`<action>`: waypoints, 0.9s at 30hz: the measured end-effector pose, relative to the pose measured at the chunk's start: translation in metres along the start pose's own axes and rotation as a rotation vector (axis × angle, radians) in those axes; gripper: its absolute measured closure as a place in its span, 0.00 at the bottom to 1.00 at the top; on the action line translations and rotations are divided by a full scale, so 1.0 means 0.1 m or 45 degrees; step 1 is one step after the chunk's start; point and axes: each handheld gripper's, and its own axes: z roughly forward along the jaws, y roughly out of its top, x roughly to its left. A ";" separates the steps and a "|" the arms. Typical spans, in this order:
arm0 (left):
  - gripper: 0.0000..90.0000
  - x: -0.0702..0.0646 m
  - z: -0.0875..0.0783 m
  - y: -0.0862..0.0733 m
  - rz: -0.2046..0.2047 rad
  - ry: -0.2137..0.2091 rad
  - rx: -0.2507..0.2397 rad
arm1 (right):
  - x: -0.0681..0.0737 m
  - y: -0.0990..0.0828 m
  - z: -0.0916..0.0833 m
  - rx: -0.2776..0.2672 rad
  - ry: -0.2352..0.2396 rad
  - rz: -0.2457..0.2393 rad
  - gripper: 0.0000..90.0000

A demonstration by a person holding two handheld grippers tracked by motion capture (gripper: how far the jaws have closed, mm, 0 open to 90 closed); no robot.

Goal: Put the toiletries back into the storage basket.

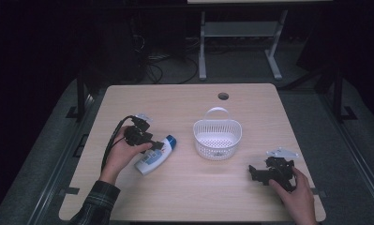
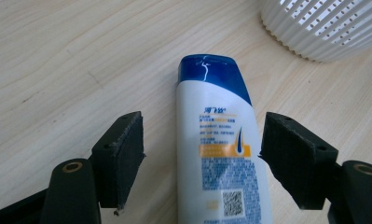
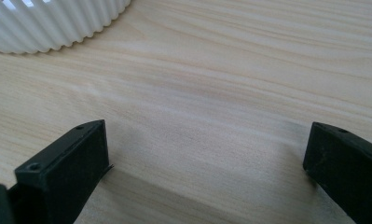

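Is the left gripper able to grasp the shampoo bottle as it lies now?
Probably yes. The left gripper is open, and the shampoo bottle lies flat between its jaws with a gap on each side. Nothing blocks it.

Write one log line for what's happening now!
left gripper: open, straddling shampoo bottle | right gripper: open, over bare table | basket: empty

The whole counter is seen from above its near edge, looking forward and down. The left gripper view is set low and close, aimed along the bottle toward the basket. The right gripper view skims the bare wood, the same basket being shared at its top-left.
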 end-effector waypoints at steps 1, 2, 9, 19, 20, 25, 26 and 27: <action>0.32 -0.01 0.02 0.01 0.002 -0.002 0.006 | 0.00 0.00 0.00 0.000 0.000 0.001 0.00; 0.32 -0.01 0.03 0.02 0.008 -0.001 0.008 | 0.00 0.00 0.00 0.000 0.000 0.001 0.00; 0.31 -0.05 0.09 0.09 0.019 -0.009 0.022 | 0.00 0.00 0.00 0.000 0.000 0.000 0.00; 0.29 -0.11 0.23 0.19 0.038 0.015 0.078 | 0.00 0.00 0.00 0.000 0.000 0.000 0.00; 0.29 -0.11 0.25 0.20 0.033 0.019 0.084 | 0.00 0.00 0.00 0.000 0.000 0.000 0.00; 0.26 -0.13 0.33 0.23 0.041 0.048 0.112 | 0.00 0.00 0.00 0.000 0.000 0.000 0.00; 0.26 -0.13 0.34 0.23 0.041 0.049 0.122 | 0.00 0.00 0.00 0.000 0.000 0.000 0.00; 0.25 -0.13 0.34 0.23 0.041 0.049 0.122 | 0.00 0.00 0.00 0.000 0.000 0.000 0.00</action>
